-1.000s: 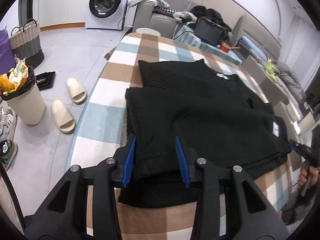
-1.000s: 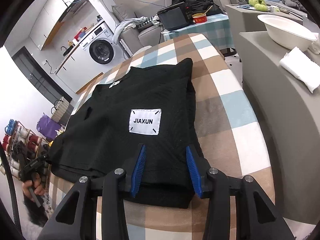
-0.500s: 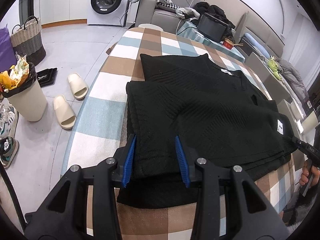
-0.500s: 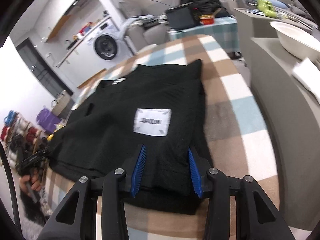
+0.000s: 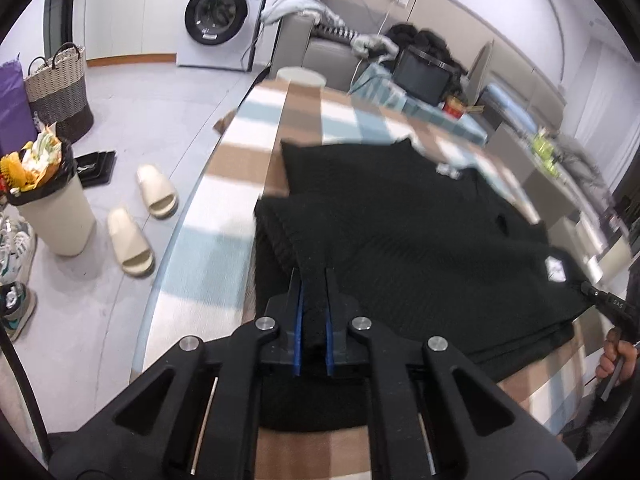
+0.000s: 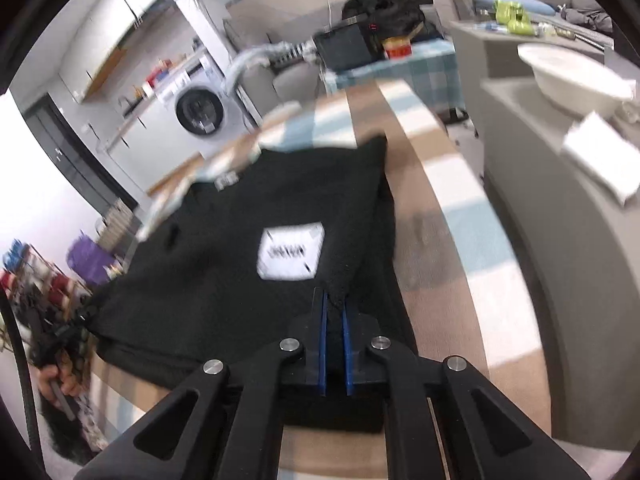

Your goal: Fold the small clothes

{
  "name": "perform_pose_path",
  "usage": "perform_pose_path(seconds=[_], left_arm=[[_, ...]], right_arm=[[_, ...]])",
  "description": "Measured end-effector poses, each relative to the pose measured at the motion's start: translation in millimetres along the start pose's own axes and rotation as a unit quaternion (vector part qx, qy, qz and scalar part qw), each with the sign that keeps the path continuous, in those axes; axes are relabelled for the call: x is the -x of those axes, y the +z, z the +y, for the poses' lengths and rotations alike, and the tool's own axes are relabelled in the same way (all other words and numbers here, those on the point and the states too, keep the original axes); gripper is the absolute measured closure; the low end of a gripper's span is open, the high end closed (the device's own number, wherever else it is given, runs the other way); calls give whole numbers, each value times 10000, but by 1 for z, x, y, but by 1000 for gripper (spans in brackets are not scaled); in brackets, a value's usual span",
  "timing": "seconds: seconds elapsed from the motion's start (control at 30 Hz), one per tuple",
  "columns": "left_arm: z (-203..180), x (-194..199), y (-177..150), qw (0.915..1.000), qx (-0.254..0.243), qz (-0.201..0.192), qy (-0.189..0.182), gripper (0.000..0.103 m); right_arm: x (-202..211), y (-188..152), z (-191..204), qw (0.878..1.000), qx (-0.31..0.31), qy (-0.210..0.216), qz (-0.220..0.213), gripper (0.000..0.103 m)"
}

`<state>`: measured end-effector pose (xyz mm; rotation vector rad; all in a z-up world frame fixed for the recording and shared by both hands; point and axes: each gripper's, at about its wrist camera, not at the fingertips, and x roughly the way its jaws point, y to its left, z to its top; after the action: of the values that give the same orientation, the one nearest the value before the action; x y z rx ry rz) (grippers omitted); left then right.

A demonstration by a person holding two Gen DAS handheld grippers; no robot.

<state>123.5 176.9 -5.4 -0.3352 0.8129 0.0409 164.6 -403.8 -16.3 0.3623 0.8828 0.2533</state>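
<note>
A black knitted sweater (image 5: 400,224) lies partly folded on the checked table (image 5: 248,152), its near hem facing me. My left gripper (image 5: 314,280) is shut on the near left edge of the sweater, the fabric pinched between the blue pads. In the right wrist view the same sweater (image 6: 248,248) shows a white label (image 6: 290,252). My right gripper (image 6: 334,304) is shut on the sweater's near right edge, with cloth bunched up between its pads. Each gripper shows at the far side of the other's view, with a hand on its handle.
On the floor to the left stand a full bin (image 5: 48,200), slippers (image 5: 132,236), a woven basket (image 5: 60,88) and a washing machine (image 5: 220,16). A grey counter (image 6: 560,240) with a white bowl (image 6: 572,80) runs along the table's right side. A sofa and a small table with a screen (image 5: 420,76) lie beyond.
Both grippers have closed from open around the sweater's near hem to pinched on it. The cloth now rises slightly at each grip. The hands stayed about where they were.
</note>
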Motion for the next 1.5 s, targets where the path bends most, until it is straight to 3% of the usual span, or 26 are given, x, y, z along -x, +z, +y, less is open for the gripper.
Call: perform_pose_path(seconds=[0.17, 0.37, 0.43, 0.47, 0.5, 0.57, 0.63, 0.77, 0.93, 1.13, 1.23, 1.33, 1.43, 1.5], left_arm=[[-1, -2, 44, 9988, 186, -387, -227, 98], [-4, -40, 105, 9973, 330, -650, -52, 97], [0, -58, 117, 9953, 426, -801, 342, 76], [1, -64, 119, 9947, 428, -749, 552, 53], [4, -69, 121, 9946, 461, -668, 652, 47], [13, -73, 120, 9954, 615, -584, 447, 43], [19, -75, 116, 9954, 673, -513, 447, 42], [22, -77, 97, 9972, 614, -212, 372, 42], [13, -81, 73, 9977, 629, 201, -159, 42], [-10, -110, 69, 9952, 384, 658, -615, 42], [-18, -124, 78, 9960, 349, 522, -637, 42], [-19, -127, 95, 9982, 460, -60, -377, 41], [-17, -125, 110, 9972, 528, -509, 149, 32], [-15, -123, 111, 9966, 517, -609, 180, 26]], right_arm=[[7, 45, 8, 9972, -107, 355, -652, 97], [-49, 128, -3, 9912, -808, 342, -990, 97], [-73, 148, -14, 9897, -1102, 263, -878, 90], [-81, 155, -18, 9893, -1177, -23, -867, 90], [-84, 159, -22, 9881, -1264, -119, -873, 90], [-81, 159, -27, 9886, -1225, 6, -869, 87], [-75, 153, -27, 9906, -1064, -158, -849, 80], [-70, 131, -28, 9946, -943, 34, -443, 78], [-80, 106, -18, 9916, -1081, 713, 10, 63], [-120, 104, 11, 9899, -979, 913, 457, 62], [-150, 118, 27, 9898, -917, 946, 541, 63], [-167, 140, 36, 9880, -956, 1202, 136, 62], [-171, 154, 38, 9907, -975, 943, -148, 61], [-165, 156, 37, 9919, -894, 890, -139, 61]])
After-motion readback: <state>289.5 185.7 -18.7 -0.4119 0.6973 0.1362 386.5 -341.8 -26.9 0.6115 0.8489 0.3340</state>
